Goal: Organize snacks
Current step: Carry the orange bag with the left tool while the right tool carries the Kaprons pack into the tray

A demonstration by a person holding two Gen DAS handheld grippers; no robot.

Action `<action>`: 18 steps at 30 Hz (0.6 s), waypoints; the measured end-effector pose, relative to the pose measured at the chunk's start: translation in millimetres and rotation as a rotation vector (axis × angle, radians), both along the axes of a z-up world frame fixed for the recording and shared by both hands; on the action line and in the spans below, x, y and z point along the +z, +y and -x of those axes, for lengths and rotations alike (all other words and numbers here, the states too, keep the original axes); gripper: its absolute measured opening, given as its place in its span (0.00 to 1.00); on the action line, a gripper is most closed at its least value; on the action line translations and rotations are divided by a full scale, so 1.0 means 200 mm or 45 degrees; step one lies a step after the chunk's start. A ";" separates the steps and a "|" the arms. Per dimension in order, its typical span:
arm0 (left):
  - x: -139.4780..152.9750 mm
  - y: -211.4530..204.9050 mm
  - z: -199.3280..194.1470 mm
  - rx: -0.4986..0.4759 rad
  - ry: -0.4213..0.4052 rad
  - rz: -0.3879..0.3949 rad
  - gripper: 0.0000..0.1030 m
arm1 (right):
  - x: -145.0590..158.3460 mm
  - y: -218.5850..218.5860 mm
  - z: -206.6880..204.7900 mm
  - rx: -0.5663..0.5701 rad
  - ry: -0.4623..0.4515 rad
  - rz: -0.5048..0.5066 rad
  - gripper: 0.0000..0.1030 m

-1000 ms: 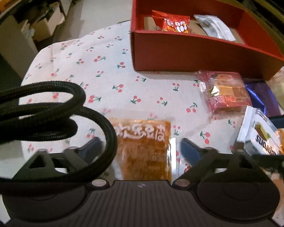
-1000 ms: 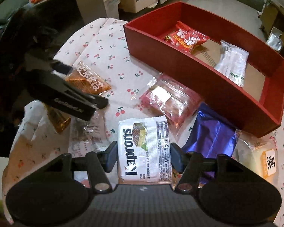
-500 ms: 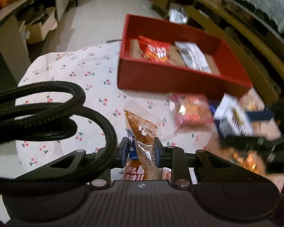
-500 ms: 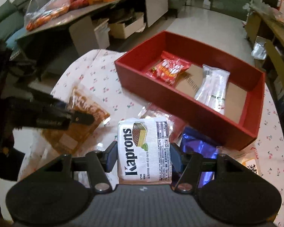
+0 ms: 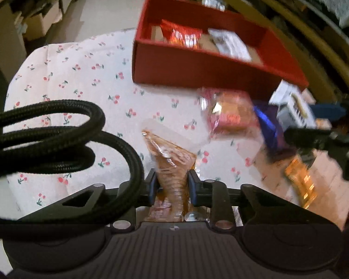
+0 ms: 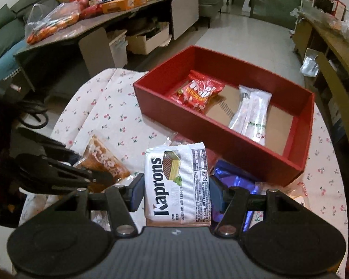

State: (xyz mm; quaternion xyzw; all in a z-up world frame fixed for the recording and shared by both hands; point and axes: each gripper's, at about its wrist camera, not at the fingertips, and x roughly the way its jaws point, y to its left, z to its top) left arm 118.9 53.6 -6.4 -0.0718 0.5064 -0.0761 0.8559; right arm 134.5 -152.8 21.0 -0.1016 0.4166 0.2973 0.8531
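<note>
My left gripper [image 5: 171,187] is shut on an orange snack packet [image 5: 172,160] and holds it above the cherry-print tablecloth [image 5: 81,88]; the packet also shows in the right wrist view [image 6: 104,162]. My right gripper [image 6: 175,191] is shut on a white Kaprons wafer pack [image 6: 178,183], lifted above the table; the pack also shows in the left wrist view [image 5: 293,109]. The red box [image 6: 232,144] lies ahead and holds a red snack bag [image 6: 197,91] and a white packet [image 6: 251,114].
A pink packet [image 5: 230,114], a purple packet [image 6: 232,181] and a pale packet [image 6: 300,188] lie on the table before the box. A black cable [image 5: 58,137] loops at the left. A cluttered sideboard [image 6: 93,25] stands behind; wooden furniture [image 6: 332,53] is at the right.
My left gripper closed on the orange packet and lifted it off the cloth. My right gripper rose with the Kaprons pack, away from the table.
</note>
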 end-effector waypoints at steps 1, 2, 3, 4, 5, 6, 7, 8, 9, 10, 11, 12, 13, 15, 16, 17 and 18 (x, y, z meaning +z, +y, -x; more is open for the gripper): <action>0.03 0.01 0.00 0.012 -0.020 0.030 0.31 | 0.01 0.00 0.00 -0.008 -0.006 -0.004 0.59; 0.05 0.02 0.00 0.021 -0.039 0.058 0.31 | 0.01 -0.01 -0.01 -0.014 -0.007 -0.007 0.60; 0.08 0.02 -0.01 0.021 -0.058 0.076 0.31 | 0.01 -0.01 -0.01 -0.019 -0.007 -0.011 0.60; 0.09 0.02 -0.01 0.013 -0.071 0.079 0.31 | 0.02 -0.01 -0.02 -0.027 -0.008 -0.014 0.60; 0.10 0.01 -0.02 0.002 -0.073 0.071 0.31 | 0.02 -0.01 -0.03 -0.031 -0.007 -0.013 0.60; 0.09 -0.01 -0.02 -0.022 -0.060 0.053 0.31 | 0.02 -0.01 -0.03 -0.033 -0.004 -0.014 0.60; 0.07 -0.03 -0.02 -0.043 -0.047 0.018 0.31 | 0.02 -0.01 -0.03 -0.033 0.001 -0.017 0.59; 0.05 -0.06 -0.01 -0.064 -0.033 -0.024 0.31 | 0.02 -0.01 -0.03 -0.032 0.003 -0.018 0.59; 0.02 -0.07 -0.01 -0.088 -0.008 -0.041 0.32 | 0.02 -0.01 -0.04 -0.031 0.003 -0.019 0.59; -0.02 -0.09 -0.02 -0.113 0.033 -0.049 0.39 | 0.02 -0.01 -0.04 -0.029 0.005 -0.021 0.59; -0.05 -0.10 -0.02 -0.110 0.059 -0.063 0.42 | 0.02 -0.01 -0.04 -0.029 0.009 -0.022 0.59; -0.07 -0.11 0.00 -0.121 0.028 -0.067 0.48 | 0.01 -0.01 -0.03 -0.028 0.011 -0.019 0.59; -0.07 -0.14 0.01 -0.155 0.008 -0.085 0.59 | 0.01 -0.01 -0.03 -0.028 0.010 -0.014 0.59; -0.08 -0.20 0.03 -0.191 -0.013 -0.163 0.57 | 0.01 -0.01 -0.03 -0.038 0.008 -0.008 0.59; -0.08 -0.22 0.04 -0.211 -0.025 -0.209 0.52 | 0.01 -0.02 -0.04 -0.044 0.004 -0.007 0.59; -0.07 -0.23 0.05 -0.219 -0.020 -0.196 0.43 | 0.01 -0.03 -0.03 -0.049 -0.003 -0.009 0.59; -0.06 -0.21 0.05 -0.214 -0.003 -0.143 0.35 | 0.02 -0.04 -0.03 -0.055 -0.009 -0.012 0.59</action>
